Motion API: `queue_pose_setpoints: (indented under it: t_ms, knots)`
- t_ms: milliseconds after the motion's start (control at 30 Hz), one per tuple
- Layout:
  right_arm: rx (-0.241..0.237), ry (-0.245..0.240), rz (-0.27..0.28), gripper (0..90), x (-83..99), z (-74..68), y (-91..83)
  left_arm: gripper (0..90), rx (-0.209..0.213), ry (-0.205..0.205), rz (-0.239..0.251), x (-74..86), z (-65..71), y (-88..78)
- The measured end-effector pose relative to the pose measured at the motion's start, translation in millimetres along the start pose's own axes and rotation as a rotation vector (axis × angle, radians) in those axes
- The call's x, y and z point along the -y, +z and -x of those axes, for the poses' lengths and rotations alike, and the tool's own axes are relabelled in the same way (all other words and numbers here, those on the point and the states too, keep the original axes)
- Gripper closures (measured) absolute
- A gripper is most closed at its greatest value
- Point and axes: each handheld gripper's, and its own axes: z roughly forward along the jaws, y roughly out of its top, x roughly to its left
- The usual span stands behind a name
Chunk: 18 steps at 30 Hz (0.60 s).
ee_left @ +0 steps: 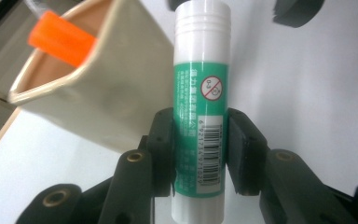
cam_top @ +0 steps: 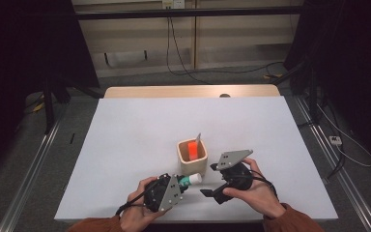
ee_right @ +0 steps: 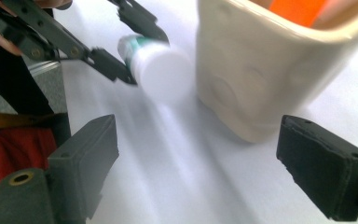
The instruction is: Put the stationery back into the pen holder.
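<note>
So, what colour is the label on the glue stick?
Green on the white glue stick, clearest in the left gripper view.

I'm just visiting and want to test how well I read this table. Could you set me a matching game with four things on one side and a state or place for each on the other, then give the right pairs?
Things:
1. glue stick
2. cream cup
3. orange item
4. right gripper

States or places:
A. stands on the white table, right next to the glue stick
B. open, nothing between its fingers
C. clamped between the left gripper fingers
D. sticks up out of the cup

Right pairs: 1-C, 2-A, 3-D, 4-B.
</note>
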Motion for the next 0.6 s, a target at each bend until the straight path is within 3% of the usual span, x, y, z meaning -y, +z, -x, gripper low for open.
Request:
queue_pose_setpoints:
  t_ms: [100, 367, 600]
  knots:
    - [0.036, 0.022, 0.031, 7.2, 7.2, 3.2, -4.7, 66.1, 0.013, -0.048, 0.021, 1.3, -4.6, -3.5]
    - [0.100, 0.069, 0.096, 6.8, 29.8, 10.7, -18.1, 66.1, 0.083, -0.222, 0.112, 5.0, -17.3, -10.4]
    - [0.185, 0.135, 0.164, 5.2, 48.6, 18.2, -30.2, 66.1, 0.105, -0.311, 0.163, 5.1, -26.8, -18.7]
